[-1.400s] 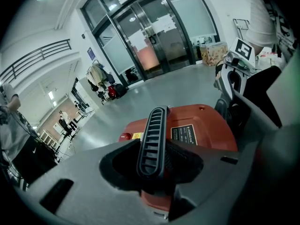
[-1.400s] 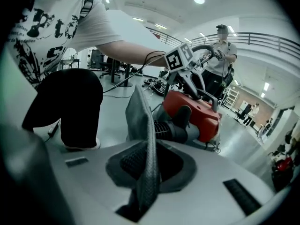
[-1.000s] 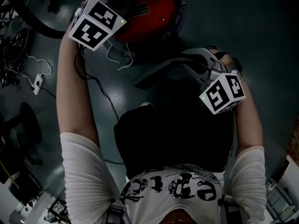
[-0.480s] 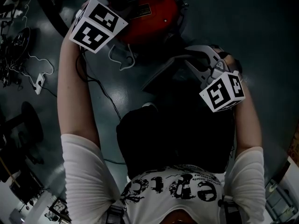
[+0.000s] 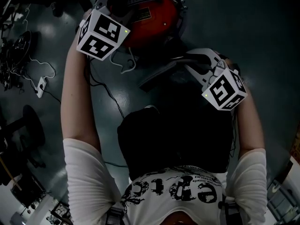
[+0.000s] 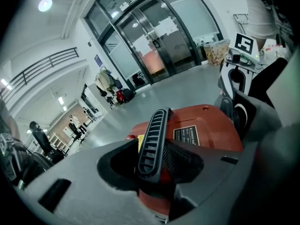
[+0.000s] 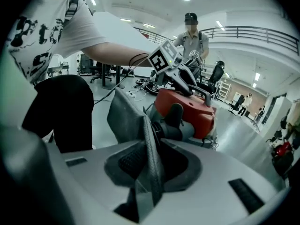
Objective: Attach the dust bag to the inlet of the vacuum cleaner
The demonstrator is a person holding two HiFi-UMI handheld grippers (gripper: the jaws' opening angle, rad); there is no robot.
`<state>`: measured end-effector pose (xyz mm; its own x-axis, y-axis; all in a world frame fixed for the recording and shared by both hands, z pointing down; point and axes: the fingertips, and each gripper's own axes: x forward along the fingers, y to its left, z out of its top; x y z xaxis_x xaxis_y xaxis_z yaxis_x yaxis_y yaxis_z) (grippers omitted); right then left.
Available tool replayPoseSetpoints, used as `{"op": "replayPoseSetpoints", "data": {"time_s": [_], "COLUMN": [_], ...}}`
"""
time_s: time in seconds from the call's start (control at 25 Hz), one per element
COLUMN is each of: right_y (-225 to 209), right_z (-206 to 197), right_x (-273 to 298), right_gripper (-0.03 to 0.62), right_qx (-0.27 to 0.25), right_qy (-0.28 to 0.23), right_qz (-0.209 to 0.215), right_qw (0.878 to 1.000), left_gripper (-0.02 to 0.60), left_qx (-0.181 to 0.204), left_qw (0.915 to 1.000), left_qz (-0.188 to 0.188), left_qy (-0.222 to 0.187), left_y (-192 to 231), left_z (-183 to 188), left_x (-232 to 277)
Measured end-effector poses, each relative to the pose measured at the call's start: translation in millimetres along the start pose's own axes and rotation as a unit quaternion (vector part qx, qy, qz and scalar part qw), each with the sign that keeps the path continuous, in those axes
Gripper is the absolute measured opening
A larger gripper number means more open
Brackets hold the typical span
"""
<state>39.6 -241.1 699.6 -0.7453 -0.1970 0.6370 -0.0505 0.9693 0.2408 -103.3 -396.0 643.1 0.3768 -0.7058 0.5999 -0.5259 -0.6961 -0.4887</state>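
Observation:
The red vacuum cleaner [image 5: 150, 18] stands on the floor at the top of the head view. My left gripper [image 5: 117, 3] is shut on its black ribbed handle [image 6: 152, 142], which runs upright between the pads of my left gripper [image 6: 154, 161]. My right gripper [image 5: 190, 60] is shut on the edge of the dark grey dust bag [image 5: 157, 75], held low beside the vacuum. In the right gripper view the bag [image 7: 126, 118] fans out from my right gripper [image 7: 149, 170] towards the vacuum's black inlet [image 7: 172, 125], a little short of it.
Cables and a white power strip [image 5: 39, 84] lie on the floor at left, near a black chair base [image 5: 26, 125]. A white cord [image 5: 123, 60] trails by the vacuum. A person [image 7: 190, 32] stands behind the vacuum. My own black-trousered legs [image 5: 173, 139] fill the lower middle.
My right gripper has rolled, and the dust bag turned with it from a broader face to nearly edge-on. My left gripper has stayed shut on the handle.

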Motion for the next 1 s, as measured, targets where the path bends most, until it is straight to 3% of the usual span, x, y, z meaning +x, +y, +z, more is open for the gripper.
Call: {"op": "replayPoseSetpoints", "data": {"time_s": [0.16, 0.28, 0.4, 0.48, 0.56, 0.6, 0.68, 0.72, 0.8, 0.88, 1.0], "right_y": [0.5, -3.2, -7.6, -25.8, -55.7, -70.3, -91.1, -97.3, -104.4, -107.5, -108.3], "right_z": [-0.2, 4.4, 34.4, 58.5, 70.7, 74.2, 80.4, 83.3, 89.2, 97.6, 123.8], "right_x": [-7.7, -21.8, -46.3, -68.4, -92.9, -105.2, -126.9, -135.5, -148.5, -158.4, -177.1], "right_gripper": [0.072, 0.072, 0.072, 0.071, 0.06, 0.026, 0.002, 0.002, 0.002, 0.002, 0.002], "right_qx": [-0.046, -0.037, 0.022, 0.116, 0.193, 0.217, 0.248, 0.256, 0.262, 0.263, 0.256], "right_qy": [-0.003, -0.016, -0.097, -0.184, -0.251, -0.274, -0.299, -0.304, -0.304, -0.299, -0.283], "right_qz": [-0.016, -0.019, -0.007, -0.028, -0.085, -0.119, -0.184, -0.212, -0.258, -0.284, -0.3], "right_qw": [0.999, 0.999, 0.995, 0.976, 0.945, 0.929, 0.903, 0.893, 0.879, 0.872, 0.874], "left_gripper": [0.168, 0.183, 0.183, 0.181, 0.181, 0.181, 0.18, 0.149, 0.039, 0.005, 0.005], "left_qx": [0.017, 0.037, 0.023, 0.0, -0.043, -0.084, -0.186, -0.226, -0.268, -0.285, -0.297], "left_qw": [0.9991, 0.9962, 0.9901, 0.9824, 0.9676, 0.9536, 0.9128, 0.8929, 0.8666, 0.8567, 0.8635], "left_qz": [0.032, 0.035, 0.042, 0.059, 0.095, 0.121, 0.174, 0.198, 0.245, 0.279, 0.29], "left_qy": [-0.024, -0.07, -0.132, -0.177, -0.23, -0.263, -0.319, -0.335, -0.342, -0.327, -0.286], "left_y": [0.2, -1.6, -11.0, -16.8, -18.8, -17.4, -12.1, -9.8, -6.0, -2.7, 3.5], "left_z": [11.4, 43.6, 74.6, 92.6, 108.8, 115.4, 120.2, 117.9, 110.3, 107.6, 112.3], "left_x": [-9.9, -34.8, -64.7, -83.5, -105.9, -120.4, -152.8, -167.8, -191.4, -207.4, -233.2]}}
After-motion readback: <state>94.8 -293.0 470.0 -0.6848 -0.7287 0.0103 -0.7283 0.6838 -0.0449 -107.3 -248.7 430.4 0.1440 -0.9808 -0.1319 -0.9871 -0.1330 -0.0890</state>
